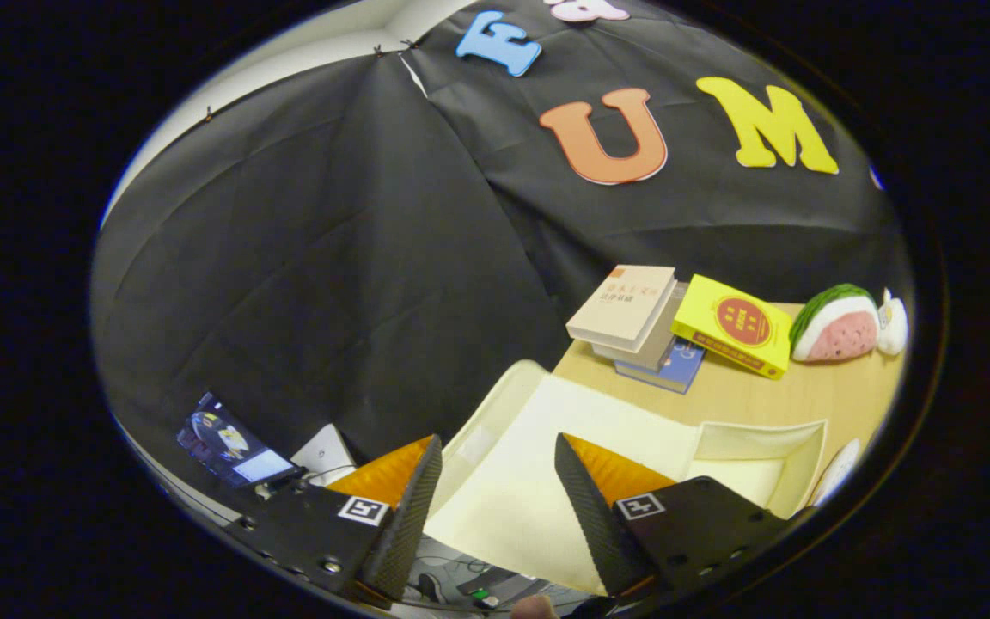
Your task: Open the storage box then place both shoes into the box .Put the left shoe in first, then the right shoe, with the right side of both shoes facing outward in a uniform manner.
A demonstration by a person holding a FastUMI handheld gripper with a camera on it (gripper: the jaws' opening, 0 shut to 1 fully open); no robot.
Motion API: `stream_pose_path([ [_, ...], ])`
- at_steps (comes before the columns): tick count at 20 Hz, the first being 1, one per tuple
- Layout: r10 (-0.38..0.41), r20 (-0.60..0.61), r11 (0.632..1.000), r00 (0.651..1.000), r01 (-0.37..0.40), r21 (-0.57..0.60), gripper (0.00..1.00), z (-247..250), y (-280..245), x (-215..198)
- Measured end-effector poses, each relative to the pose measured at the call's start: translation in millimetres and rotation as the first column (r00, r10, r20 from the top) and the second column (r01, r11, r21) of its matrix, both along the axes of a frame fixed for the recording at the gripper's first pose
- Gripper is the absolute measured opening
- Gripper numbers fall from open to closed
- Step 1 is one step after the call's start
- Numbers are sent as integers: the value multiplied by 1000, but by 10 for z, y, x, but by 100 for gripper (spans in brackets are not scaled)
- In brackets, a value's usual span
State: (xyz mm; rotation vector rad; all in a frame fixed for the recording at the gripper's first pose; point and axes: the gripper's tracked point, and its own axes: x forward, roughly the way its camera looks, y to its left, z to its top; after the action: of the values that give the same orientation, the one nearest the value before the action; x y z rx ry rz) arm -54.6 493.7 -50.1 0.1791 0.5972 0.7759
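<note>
Tool [495, 503] wide open, empty, above storage box [529, 447]

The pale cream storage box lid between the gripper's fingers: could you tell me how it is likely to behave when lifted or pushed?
The pale cream storage box lid looks thin and broad, so probably light and somewhat flexible. Its surface appears smooth, so the fingers may slip. The gripper stands open around it, not pressing. The stack of books on the wooden table lies beyond, so a hard push might reach it.

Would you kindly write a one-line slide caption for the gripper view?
Open tool hovering over the cream plastic storage box on the wooden table, stacked books and a watermelon-slice plush toy beyond.
</note>
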Motion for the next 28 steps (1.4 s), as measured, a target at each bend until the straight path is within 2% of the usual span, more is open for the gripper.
stream_pose_path([
  [3,-63,97,997,993,67,-46,83,47,-120,189],
  [7,-148,286,979,947,181,-92,90,212,-557,486],
  [8,-170,306,974,937,207,-92,94,220,-682,522],
  [12,-264,358,947,896,311,-79,94,298,-1286,649],
  [17,-340,430,912,836,405,-66,94,336,-2225,633],
  [23,-455,401,855,795,516,-53,94,107,-3399,548],
  [28,-523,338,814,782,576,-73,94,-213,-4276,505],
])
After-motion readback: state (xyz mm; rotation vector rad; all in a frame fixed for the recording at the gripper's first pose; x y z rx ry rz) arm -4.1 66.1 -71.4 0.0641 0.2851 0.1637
